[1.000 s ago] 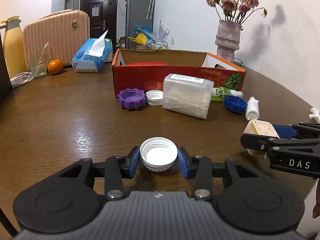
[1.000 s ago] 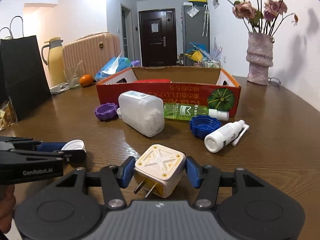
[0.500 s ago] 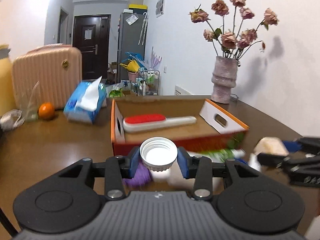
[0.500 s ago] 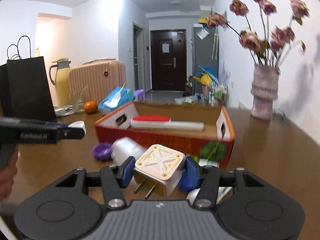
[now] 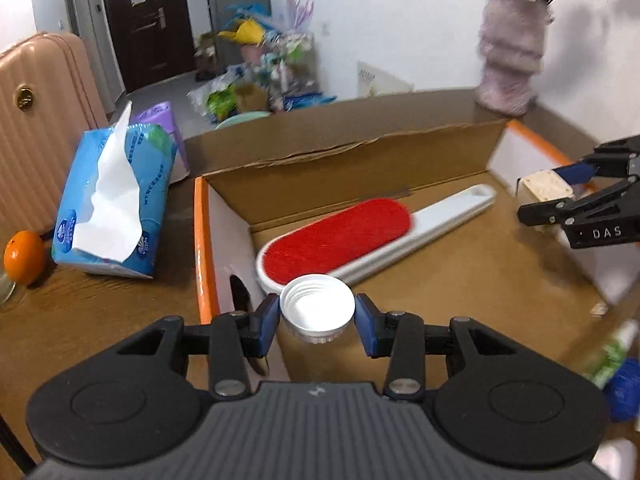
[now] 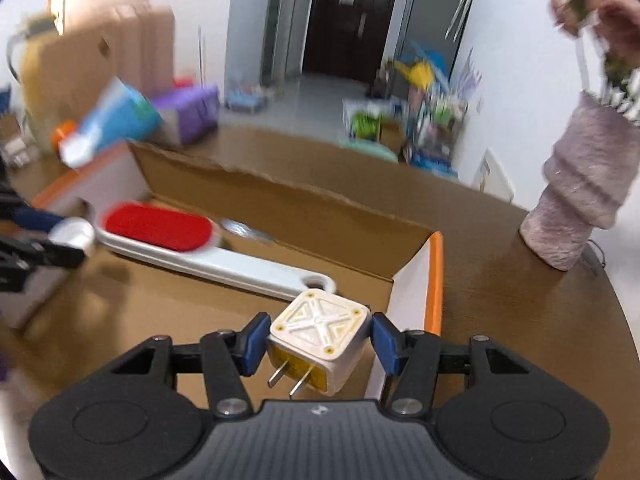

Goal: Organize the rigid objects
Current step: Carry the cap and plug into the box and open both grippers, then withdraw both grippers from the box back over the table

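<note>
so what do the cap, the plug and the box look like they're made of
White bottle cap: looks like smooth moulded plastic, with screw threads inside and a ribbed edge.
Plug adapter: cream hard plastic with a moulded cross pattern, and two bare metal prongs.
Box: matte brown cardboard with a ragged cut edge, orange-printed rim.

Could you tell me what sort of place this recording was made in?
Most likely a lived-in home. A wooden table carries a tissue pack and a flower vase; a suitcase stands beside it, and a dark door lies beyond a cluttered hallway.

Black left claw (image 5: 317,320) has blue pads (image 5: 269,322).
</note>
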